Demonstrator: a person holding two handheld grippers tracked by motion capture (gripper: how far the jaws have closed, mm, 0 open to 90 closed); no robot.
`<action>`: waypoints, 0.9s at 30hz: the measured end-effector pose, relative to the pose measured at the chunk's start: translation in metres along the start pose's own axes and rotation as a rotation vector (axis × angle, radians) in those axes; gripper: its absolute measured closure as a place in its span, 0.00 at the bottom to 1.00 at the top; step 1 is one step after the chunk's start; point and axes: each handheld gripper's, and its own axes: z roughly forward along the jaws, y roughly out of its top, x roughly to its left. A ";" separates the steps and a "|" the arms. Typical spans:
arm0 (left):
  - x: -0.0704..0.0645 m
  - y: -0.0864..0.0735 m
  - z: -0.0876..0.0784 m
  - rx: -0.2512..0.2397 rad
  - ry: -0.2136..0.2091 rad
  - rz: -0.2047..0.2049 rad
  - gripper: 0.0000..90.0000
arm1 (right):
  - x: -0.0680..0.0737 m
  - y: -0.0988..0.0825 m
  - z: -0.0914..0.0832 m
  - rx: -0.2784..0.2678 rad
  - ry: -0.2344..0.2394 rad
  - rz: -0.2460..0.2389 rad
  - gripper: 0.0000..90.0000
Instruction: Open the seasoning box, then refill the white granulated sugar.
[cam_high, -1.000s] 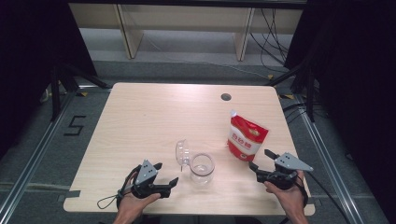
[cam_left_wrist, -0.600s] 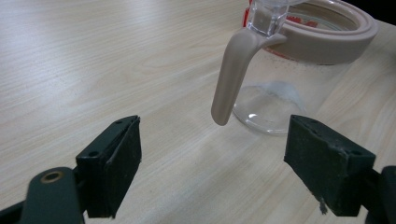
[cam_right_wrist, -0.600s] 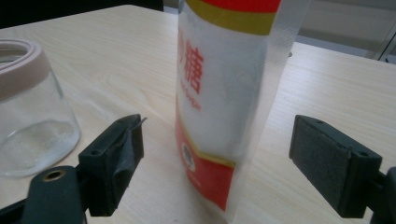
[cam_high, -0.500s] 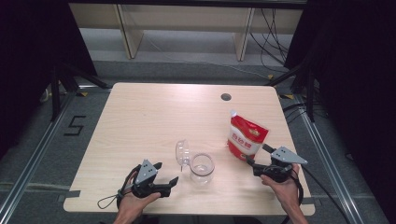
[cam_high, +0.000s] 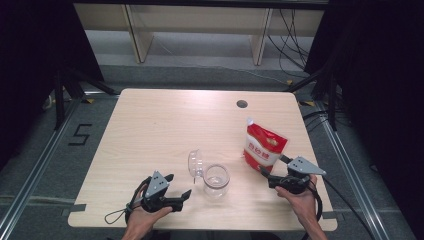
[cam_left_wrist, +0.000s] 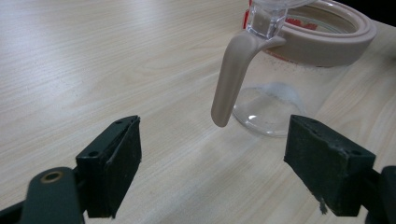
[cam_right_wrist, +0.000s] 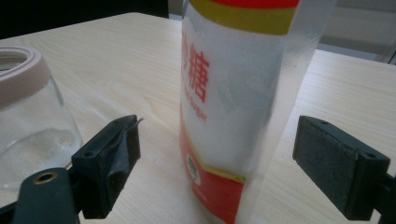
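A red and white sugar bag (cam_high: 264, 146) stands upright at the right of the table. A clear glass jar (cam_high: 216, 181) sits near the front middle with its hinged lid (cam_high: 195, 162) tipped open to the left. My right gripper (cam_high: 271, 165) points at the bag's base. Its jaws have just been opening, and in the right gripper view the bag (cam_right_wrist: 233, 93) stands between the open jaws (cam_right_wrist: 229, 172) without touching the pads. My left gripper (cam_high: 179, 186) lies open left of the jar. The jar (cam_left_wrist: 289, 79) and its beige clasp (cam_left_wrist: 231, 79) are just ahead of it.
The light wooden table (cam_high: 165, 125) has a round cable hole (cam_high: 242, 104) at the back right. Its front edge runs just under both hands. Dark floor and metal frames surround the table, and shelving stands behind it.
My right gripper has edged slightly up and left toward the sugar bag. The left gripper, jar and bag have stayed where they were.
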 end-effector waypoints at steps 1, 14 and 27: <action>0.000 0.000 0.000 0.001 -0.003 -0.004 0.20 | 0.000 0.000 0.000 -0.004 -0.002 -0.002 0.17; 0.001 0.000 -0.002 -0.006 0.007 0.008 0.20 | -0.002 -0.001 0.004 -0.003 0.002 0.010 0.18; 0.001 -0.001 -0.002 -0.011 0.006 0.003 0.20 | 0.002 -0.002 0.007 -0.017 -0.002 0.038 0.23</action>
